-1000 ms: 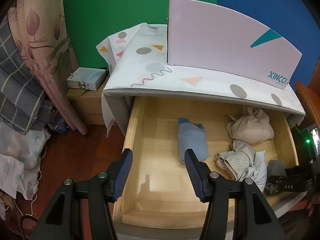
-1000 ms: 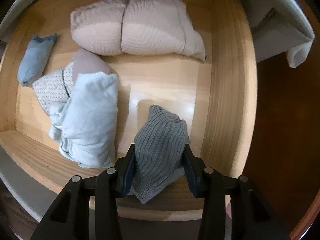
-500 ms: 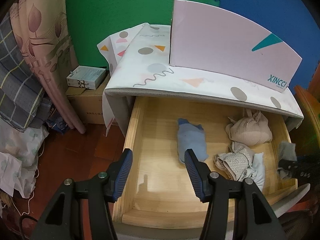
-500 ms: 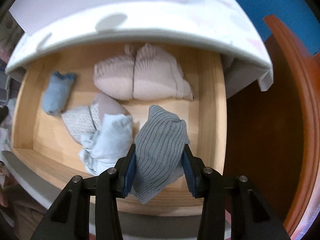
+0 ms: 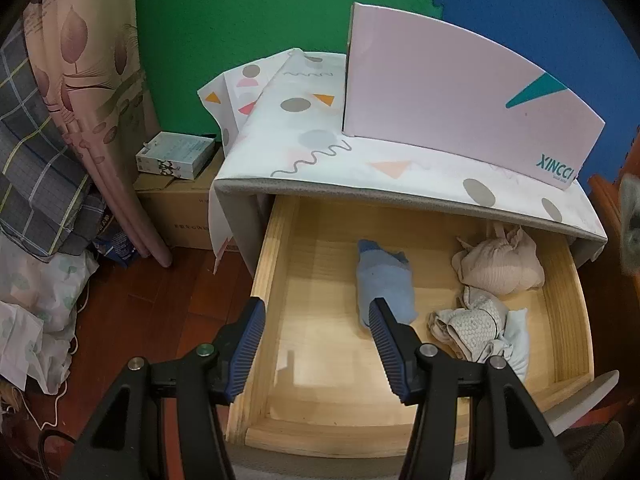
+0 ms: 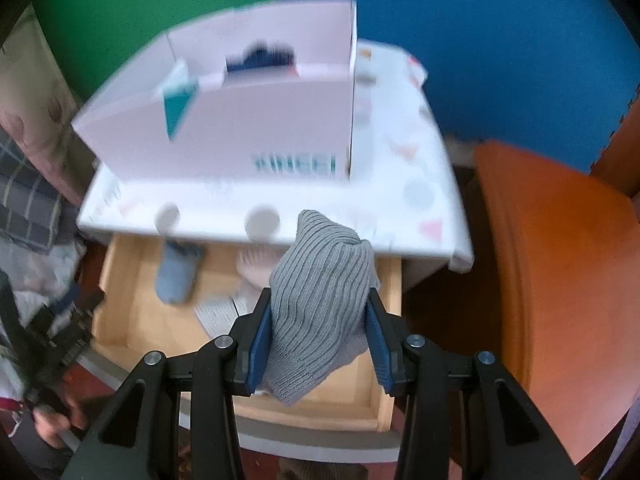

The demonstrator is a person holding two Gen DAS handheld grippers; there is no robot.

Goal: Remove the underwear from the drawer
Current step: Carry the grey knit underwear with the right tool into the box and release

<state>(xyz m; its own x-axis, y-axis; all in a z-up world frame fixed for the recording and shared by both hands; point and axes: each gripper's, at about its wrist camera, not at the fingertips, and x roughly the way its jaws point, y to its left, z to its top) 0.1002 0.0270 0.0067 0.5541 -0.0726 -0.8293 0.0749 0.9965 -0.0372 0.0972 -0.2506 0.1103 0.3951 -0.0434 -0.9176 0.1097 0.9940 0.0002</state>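
The right claw (image 6: 318, 328), clamped on the grey ribbed roll (image 6: 320, 300), has risen from low inside the drawer (image 6: 132, 312) to well above it, so this piece looks as good as out. The roll's long axis follows the fingers, its free end pointing toward the pink box (image 6: 240, 128). The left claw (image 5: 316, 344) hangs open and empty over the drawer.

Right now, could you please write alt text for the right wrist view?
The right gripper is shut on a grey ribbed knit garment, held above the open wooden drawer. More folded garments lie in the drawer, and a pale pink box stands on the cabinet top behind it.
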